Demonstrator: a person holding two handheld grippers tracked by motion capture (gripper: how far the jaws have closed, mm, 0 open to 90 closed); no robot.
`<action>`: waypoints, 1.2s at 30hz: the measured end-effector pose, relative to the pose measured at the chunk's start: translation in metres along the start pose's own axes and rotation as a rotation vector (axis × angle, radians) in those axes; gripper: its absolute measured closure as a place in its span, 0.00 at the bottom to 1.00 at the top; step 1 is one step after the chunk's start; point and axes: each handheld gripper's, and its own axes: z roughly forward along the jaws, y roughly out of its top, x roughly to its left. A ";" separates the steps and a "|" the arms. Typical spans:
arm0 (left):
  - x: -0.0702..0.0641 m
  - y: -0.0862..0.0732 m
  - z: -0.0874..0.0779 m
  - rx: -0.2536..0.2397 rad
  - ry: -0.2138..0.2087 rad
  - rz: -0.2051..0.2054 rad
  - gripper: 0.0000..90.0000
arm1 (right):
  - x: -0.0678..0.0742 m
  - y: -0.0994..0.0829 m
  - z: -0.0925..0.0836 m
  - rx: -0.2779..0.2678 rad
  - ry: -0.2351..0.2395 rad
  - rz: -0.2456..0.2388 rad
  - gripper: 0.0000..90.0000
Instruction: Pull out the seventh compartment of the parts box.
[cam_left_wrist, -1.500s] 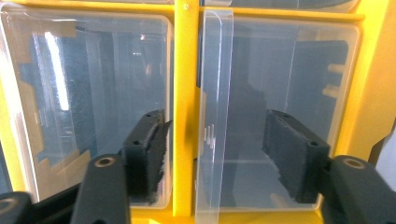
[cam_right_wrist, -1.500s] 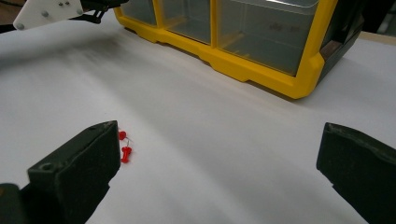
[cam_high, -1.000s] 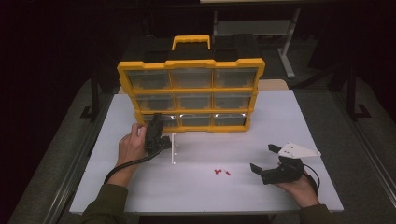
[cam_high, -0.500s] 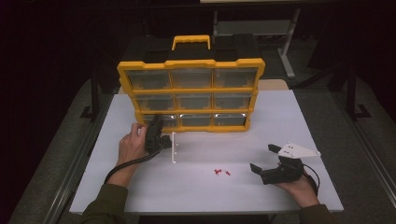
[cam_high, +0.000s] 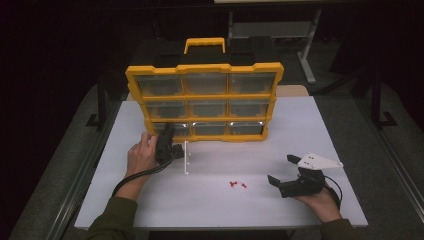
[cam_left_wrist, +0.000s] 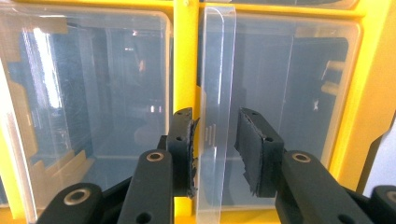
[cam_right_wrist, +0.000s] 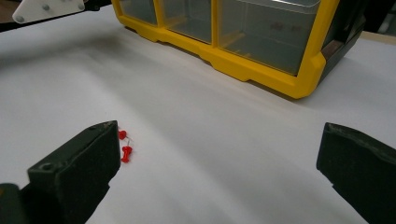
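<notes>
Since the earlier frames neither hand has shifted on the table; the one change is at the left gripper (cam_left_wrist: 215, 156), whose jaws have just been closing around the clear door (cam_left_wrist: 215, 116) of a lower drawer compartment on the yellow organizer (cam_high: 204, 102). In the left gripper view the door stands edge-on between the two black pads: the left pad appears to touch it, while a narrow gap remains on the right side, so the grip does not yet read as complete. In the high view the same door projects as a thin clear strip (cam_high: 186, 157) from the bottom-left compartment toward the person. The right gripper (cam_high: 289, 175) rests on the white table (cam_high: 320, 125) with its jaws spread wide and nothing between them, near the small red pushpins (cam_high: 237, 184) lying loose on the surface. The step in hand appears to be seizing the open door. The next move likely calls for finishing the closure squarely on the thin panel, then swinging it on its hinge without twisting, since the plastic edge could slip from the pads.
</notes>
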 end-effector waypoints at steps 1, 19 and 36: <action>0.000 0.000 0.000 0.001 0.000 0.000 0.75 | 0.000 0.000 0.000 0.000 0.000 0.000 0.00; 0.001 0.001 -0.001 0.007 0.005 -0.006 0.84 | 0.000 0.000 0.000 0.000 0.000 0.002 0.00; -0.001 0.002 -0.001 0.009 0.021 0.026 0.88 | 0.001 0.000 0.001 0.001 0.003 -0.001 0.00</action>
